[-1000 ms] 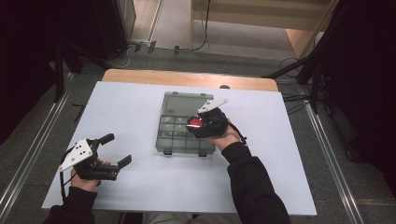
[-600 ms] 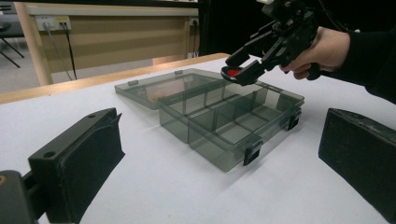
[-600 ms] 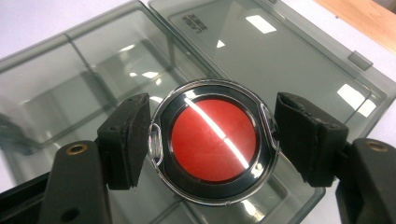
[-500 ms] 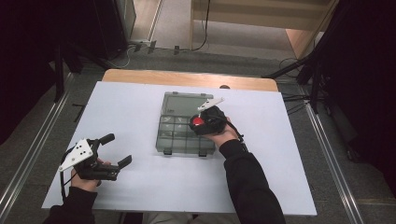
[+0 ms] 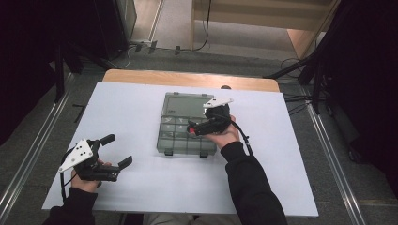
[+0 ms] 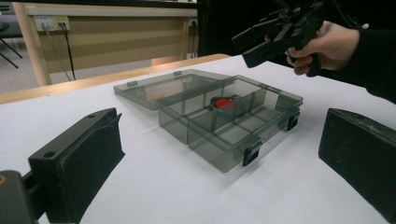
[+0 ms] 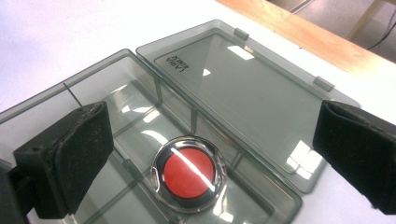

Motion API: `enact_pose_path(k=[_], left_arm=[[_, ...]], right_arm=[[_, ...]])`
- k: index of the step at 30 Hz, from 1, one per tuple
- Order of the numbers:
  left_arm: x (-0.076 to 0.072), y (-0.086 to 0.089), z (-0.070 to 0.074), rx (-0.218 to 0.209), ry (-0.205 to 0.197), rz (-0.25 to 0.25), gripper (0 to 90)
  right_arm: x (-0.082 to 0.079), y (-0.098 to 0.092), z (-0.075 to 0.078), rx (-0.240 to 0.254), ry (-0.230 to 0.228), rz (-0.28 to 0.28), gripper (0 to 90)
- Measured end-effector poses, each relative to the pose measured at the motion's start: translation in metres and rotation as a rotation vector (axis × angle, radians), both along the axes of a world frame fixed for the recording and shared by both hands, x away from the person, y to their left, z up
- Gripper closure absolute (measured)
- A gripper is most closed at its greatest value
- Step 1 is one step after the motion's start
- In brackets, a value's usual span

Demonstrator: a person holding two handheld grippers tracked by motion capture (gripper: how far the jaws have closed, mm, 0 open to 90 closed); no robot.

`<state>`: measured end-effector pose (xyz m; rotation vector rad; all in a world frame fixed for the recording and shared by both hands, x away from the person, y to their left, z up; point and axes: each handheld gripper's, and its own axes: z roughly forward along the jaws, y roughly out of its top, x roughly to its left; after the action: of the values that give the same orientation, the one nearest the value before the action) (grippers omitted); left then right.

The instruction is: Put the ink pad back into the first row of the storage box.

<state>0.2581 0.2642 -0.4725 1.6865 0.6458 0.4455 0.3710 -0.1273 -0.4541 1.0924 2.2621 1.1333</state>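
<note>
- Right gripper view: the right gripper (image 7: 212, 154) hangs with its jaws spread wide and empty over a red round disc (image 7: 189, 173) with a shiny rim, lying in a compartment at lower centre.
- High view: the left gripper (image 5: 119, 150), jaws also wide apart and empty, rests at lower left on the white table (image 5: 136, 117).
- The smoky clear compartment box (image 5: 176, 140) sits mid-frame, its lid (image 5: 185, 104) laid flat open behind it.

round disc (image 7: 188, 173) lies in a compartment of the box (image 5: 174, 140) mid-table.
</note>
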Motion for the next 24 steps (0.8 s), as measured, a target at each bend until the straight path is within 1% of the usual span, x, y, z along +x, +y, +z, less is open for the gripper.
enact_pose_path(k=[2, 6, 7, 8, 9, 10, 12, 15, 17, 19, 22, 24], left_arm=[[0.000, 0.000, 0.000, 0.000, 0.000, -0.001, 0.0], [0.000, 0.000, 0.000, 0.001, 0.003, 0.000, 0.0], [0.000, 0.000, 0.000, 0.002, 0.003, 0.001, 0.0], [0.000, 0.000, 0.000, 0.002, 0.003, 0.001, 0.0], [0.000, 0.000, 0.000, 0.004, 0.003, 0.001, 0.0], [0.000, 0.000, 0.000, 0.004, 0.003, 0.001, 0.0], [0.000, -0.001, 0.000, 0.005, 0.004, 0.001, 0.0], [0.000, -0.001, -0.001, 0.008, 0.004, 0.001, 0.0], [0.000, -0.001, -0.001, 0.008, 0.004, 0.001, 0.0], [0.000, -0.001, -0.001, 0.008, 0.004, 0.002, 0.0], [0.000, -0.001, -0.001, 0.008, 0.005, 0.002, 0.0], [0.000, -0.001, -0.001, 0.012, 0.005, 0.002, 0.0]], right_arm=[[-0.003, -0.003, 0.004, 0.012, -0.002, 0.004, 0.0], [-0.011, -0.010, 0.012, 0.038, -0.029, 0.008, 0.0], [-0.014, -0.013, 0.014, 0.048, -0.031, 0.010, 0.0], [-0.014, -0.013, 0.014, 0.048, -0.031, 0.010, 0.0], [-0.018, -0.017, 0.017, 0.061, -0.023, 0.015, 0.0], [-0.018, -0.017, 0.017, 0.061, -0.023, 0.015, 0.0], [-0.026, -0.025, 0.019, 0.065, -0.037, 0.015, 0.0], [-0.034, -0.034, 0.020, 0.077, -0.038, 0.005, 0.0], [-0.038, -0.040, 0.021, 0.070, -0.030, 0.002, 0.0], [-0.044, -0.047, 0.022, 0.078, -0.043, -0.011, 0.0], [-0.049, -0.057, 0.023, 0.101, -0.040, -0.027, 0.0], [-0.053, -0.063, 0.023, 0.099, -0.044, -0.039, 0.0]])
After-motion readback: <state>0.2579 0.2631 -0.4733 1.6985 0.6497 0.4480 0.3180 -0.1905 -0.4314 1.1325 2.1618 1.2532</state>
